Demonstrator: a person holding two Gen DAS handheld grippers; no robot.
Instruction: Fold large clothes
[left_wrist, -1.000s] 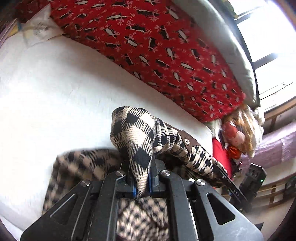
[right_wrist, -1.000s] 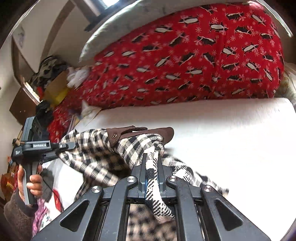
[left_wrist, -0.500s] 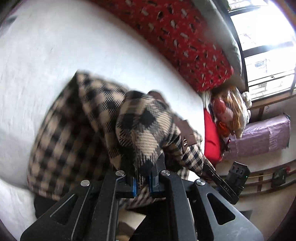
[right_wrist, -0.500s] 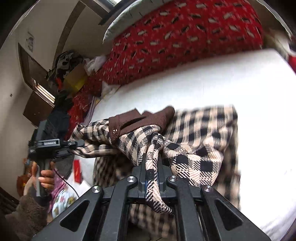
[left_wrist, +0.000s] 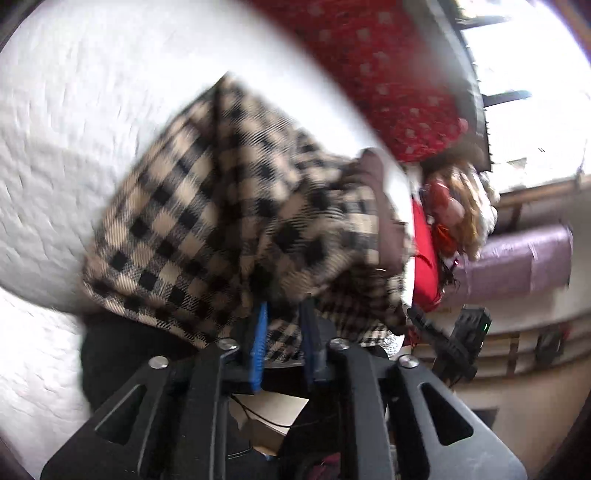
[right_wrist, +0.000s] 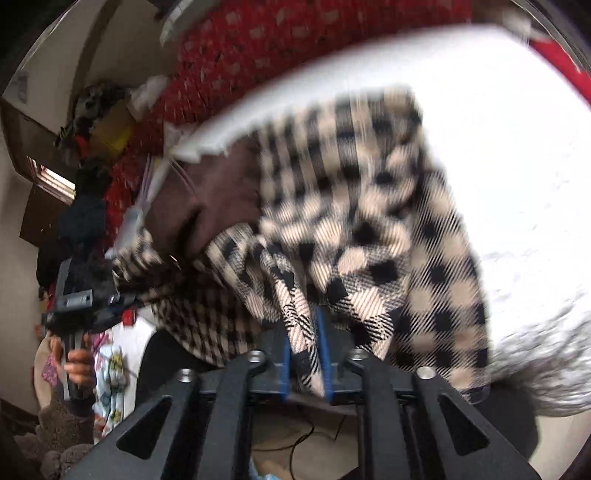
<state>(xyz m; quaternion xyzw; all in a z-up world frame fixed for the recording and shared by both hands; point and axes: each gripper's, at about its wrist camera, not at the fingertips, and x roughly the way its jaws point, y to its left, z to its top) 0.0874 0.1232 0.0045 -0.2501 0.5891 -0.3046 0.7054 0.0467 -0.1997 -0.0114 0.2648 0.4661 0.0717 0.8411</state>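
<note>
Left wrist view, from the left: white bed (left_wrist: 55, 147), textured, filling the left side. In the middle, checked shirt (left_wrist: 207, 206), beige and black, heaped on the bed close to its near edge, blurred by motion. Along the shirt's right side, brown collar (left_wrist: 384, 221). Nearest, low in the middle, left hand-held gripper (left_wrist: 282, 325), released. Blue pads (left_wrist: 258, 339) apart, jaws just been opening. Checked cloth showing in the gap, neither pad pressing on it. Far right, red blanket (left_wrist: 388, 74) with pale specks, lying along the bed's far side. Beyond it, a bright window (left_wrist: 535, 55).

Right wrist view, from the left: low at the left edge, a hand (right_wrist: 79, 365) in a fuzzy brown sleeve (right_wrist: 66, 417), wrapped round the handle of the left hand-held gripper. Tips of that tool at the shirt's left end; too blurred to tell whether touching. Next, the brown collar, turned up at the shirt's far left. Then the checked body of the shirt, bunched in folds across the middle of the bed. Nearest, right hand-held gripper (right_wrist: 303, 343), jaws just been opening and now loosened. A narrow fold of checked cloth hanging between the blue pads, no longer pinched. To the right, bare white bed. Along the top, the red blanket.
</note>
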